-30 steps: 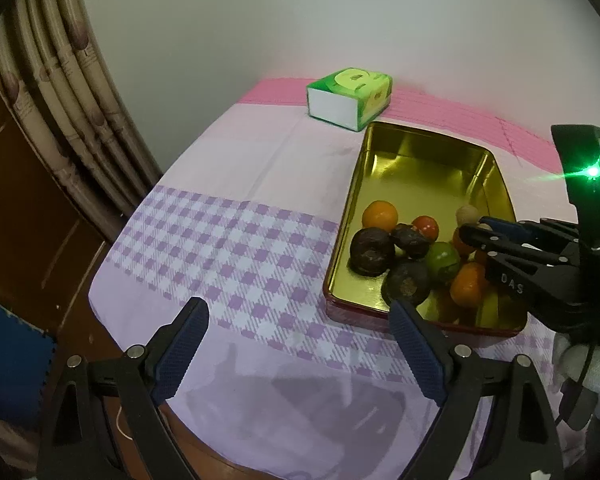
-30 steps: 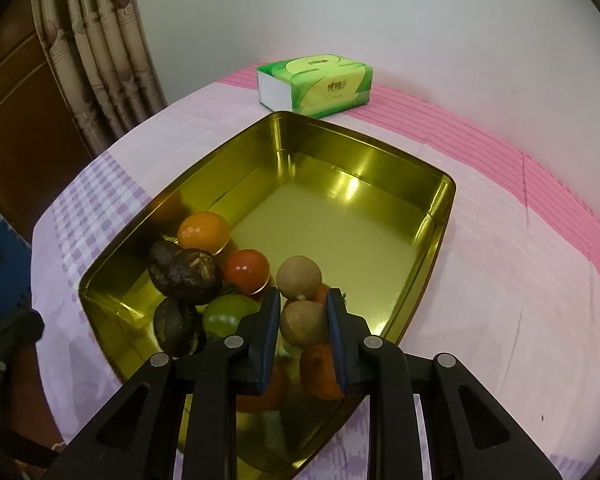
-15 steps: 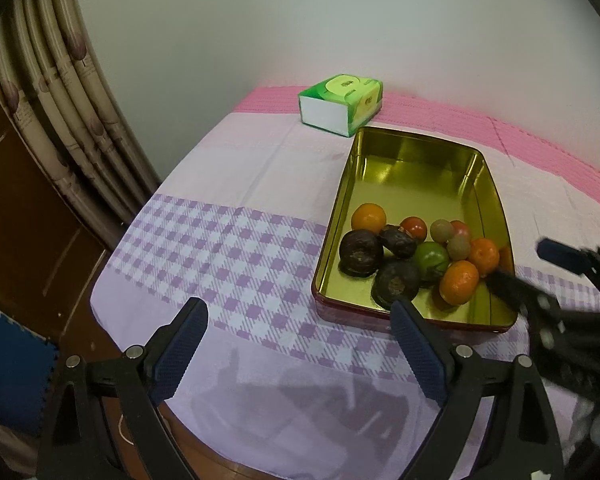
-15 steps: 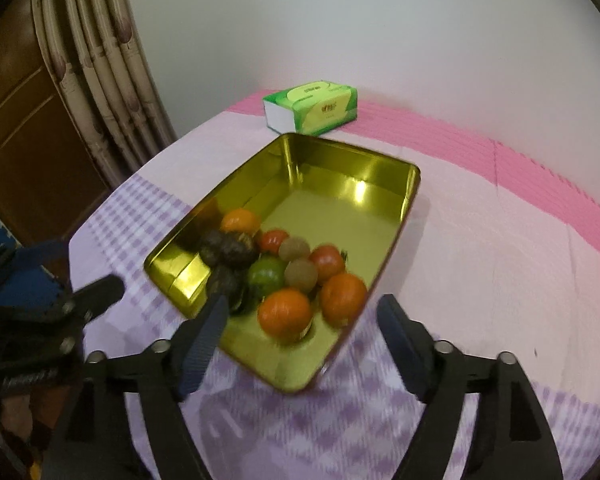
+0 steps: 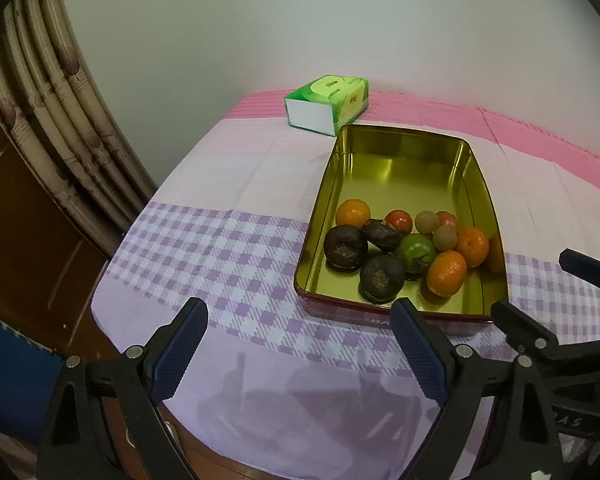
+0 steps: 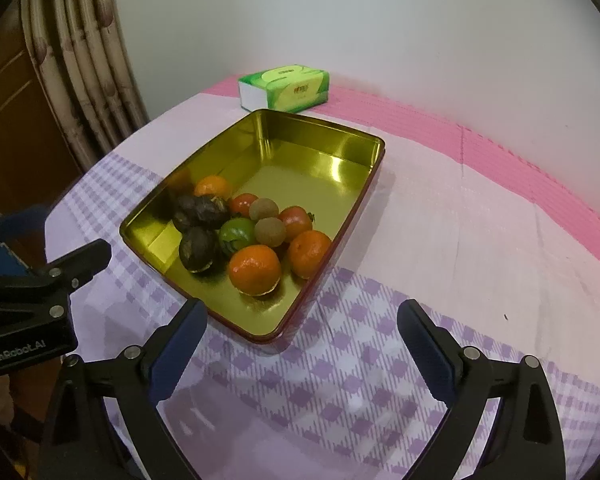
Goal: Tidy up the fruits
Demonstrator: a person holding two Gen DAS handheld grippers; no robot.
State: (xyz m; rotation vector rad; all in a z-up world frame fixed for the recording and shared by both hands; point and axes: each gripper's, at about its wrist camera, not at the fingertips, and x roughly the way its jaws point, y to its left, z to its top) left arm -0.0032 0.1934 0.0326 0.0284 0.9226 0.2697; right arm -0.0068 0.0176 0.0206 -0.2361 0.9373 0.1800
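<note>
Small round fruits bunched in tin on tabletop, light, smooth, easy to roll, best pinched round middle; left tool wide apart, right tool opening, both empty.

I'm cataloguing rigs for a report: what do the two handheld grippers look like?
Both match: the left gripper and right gripper have black angular frames with silver rivets and ribbed dark-blue pads. White lettering marks the left gripper's body, seen from the right wrist camera. No cables or sleeves are visible.
</note>
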